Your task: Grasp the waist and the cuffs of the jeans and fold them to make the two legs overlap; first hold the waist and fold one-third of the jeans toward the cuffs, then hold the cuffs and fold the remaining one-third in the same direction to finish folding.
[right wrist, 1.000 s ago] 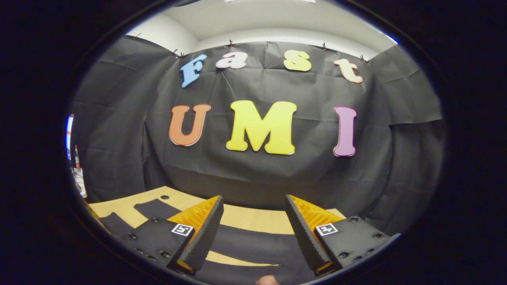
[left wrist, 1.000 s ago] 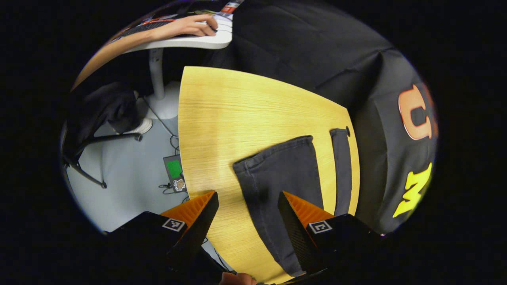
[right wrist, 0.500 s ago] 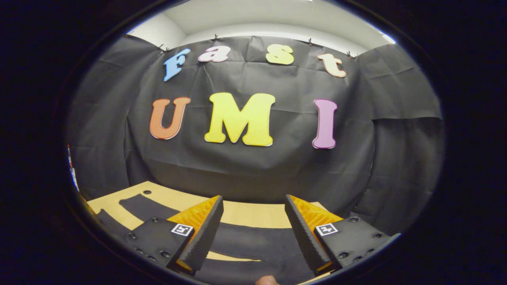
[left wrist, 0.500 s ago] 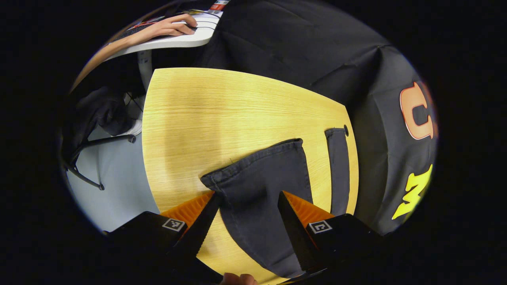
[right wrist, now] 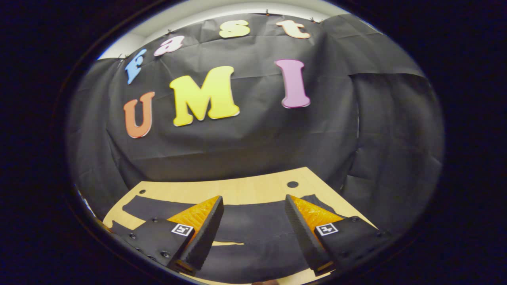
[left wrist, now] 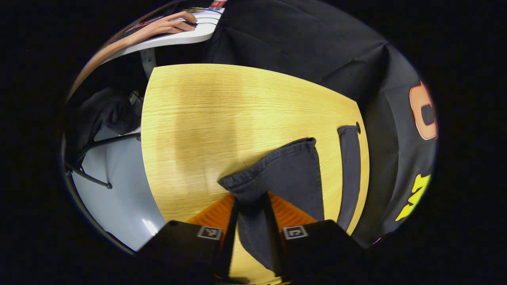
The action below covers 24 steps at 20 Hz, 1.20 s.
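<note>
**left cuff pinched, right side waiting over the denim**

dark jeans [left wrist: 293, 170] spread flat on the light wooden bench [left wrist: 222, 114], legs still apart with a strip of bare wood between them. nearer leg's cuff [left wrist: 269, 160] gathered into a small tent just ahead of the left hand-held gripper [left wrist: 251, 221], fingers closed in on the cloth from both sides, so clamped on the leg just behind the hem. farther leg [left wrist: 350, 170] lying along the bench edge closest to the booth wall, beside a small round hole in the wood.

right hand-held gripper [right wrist: 253, 233] held with fingers wide apart above the jeans [right wrist: 245, 221], nothing between them; cannot tell from this angle which part of the garment lies under it, likely the waist end.

handling, as a judgement: soft, limp, fairly heavy denim, prone to sag and drag on the wood rather than slide cleanly. thick hems and waistband likely the firmest places to grip; mid-leg cloth apt to bunch. best taken at the outer corner of the cuff and at the waistband edge, both ends lifted together so the near leg carries over the far one without twisting.
</note>
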Motion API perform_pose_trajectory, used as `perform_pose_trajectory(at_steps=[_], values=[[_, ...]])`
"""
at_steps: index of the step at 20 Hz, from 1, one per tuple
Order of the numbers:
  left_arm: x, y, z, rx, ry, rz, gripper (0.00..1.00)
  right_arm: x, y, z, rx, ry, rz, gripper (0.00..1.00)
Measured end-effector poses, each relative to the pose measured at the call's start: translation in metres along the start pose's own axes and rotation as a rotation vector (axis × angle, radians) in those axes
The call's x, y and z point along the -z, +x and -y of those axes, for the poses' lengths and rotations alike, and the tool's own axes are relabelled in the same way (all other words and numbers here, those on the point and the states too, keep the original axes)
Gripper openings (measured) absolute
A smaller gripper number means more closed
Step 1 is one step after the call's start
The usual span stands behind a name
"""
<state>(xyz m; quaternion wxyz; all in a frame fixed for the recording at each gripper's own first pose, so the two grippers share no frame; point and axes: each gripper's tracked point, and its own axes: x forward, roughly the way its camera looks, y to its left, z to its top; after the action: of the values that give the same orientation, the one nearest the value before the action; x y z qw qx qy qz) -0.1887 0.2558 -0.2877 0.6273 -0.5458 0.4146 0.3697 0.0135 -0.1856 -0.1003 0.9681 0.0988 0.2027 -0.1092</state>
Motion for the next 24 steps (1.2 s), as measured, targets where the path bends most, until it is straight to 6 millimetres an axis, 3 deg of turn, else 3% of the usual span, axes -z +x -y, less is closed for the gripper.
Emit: perform_pose_trajectory(at_steps=[1,2,4,6,8,11,13,16,21,24], values=[[0.001,0.005,0.001,0.006,-0.014,-0.005,0.28,0.005,0.003,0.015,0.028,0.017,-0.022,0.96],[0.001,0.004,0.003,0.009,-0.029,-0.008,0.18,0.008,0.007,0.031,0.052,0.038,-0.046,0.94],[0.0,0.004,0.004,0.004,-0.03,-0.008,0.07,0.021,0.018,0.072,0.127,0.104,-0.115,0.96],[0.0,0.004,0.004,-0.002,-0.013,-0.006,0.04,0.042,0.03,0.121,0.235,0.206,-0.204,0.94],[0.0,0.005,0.005,-0.002,-0.017,-0.006,0.04,0.074,0.027,0.164,0.34,0.363,-0.318,0.94],[0.0,0.005,0.006,-0.005,-0.011,-0.004,0.04,0.116,0.022,0.202,0.444,0.572,-0.451,0.97],[-0.001,0.006,0.006,-0.011,-0.008,-0.002,0.04,0.137,0.019,0.208,0.467,0.641,-0.521,0.97],[-0.001,0.007,0.007,-0.016,-0.008,-0.002,0.04,0.16,0.018,0.197,0.444,0.692,-0.621,0.97],[-0.002,0.007,0.008,-0.017,-0.015,-0.009,0.04,0.182,0.025,0.18,0.409,0.73,-0.68,0.98],[-0.001,0.007,0.009,-0.02,-0.023,-0.011,0.04,0.179,0.03,0.177,0.404,0.735,-0.673,0.97]])
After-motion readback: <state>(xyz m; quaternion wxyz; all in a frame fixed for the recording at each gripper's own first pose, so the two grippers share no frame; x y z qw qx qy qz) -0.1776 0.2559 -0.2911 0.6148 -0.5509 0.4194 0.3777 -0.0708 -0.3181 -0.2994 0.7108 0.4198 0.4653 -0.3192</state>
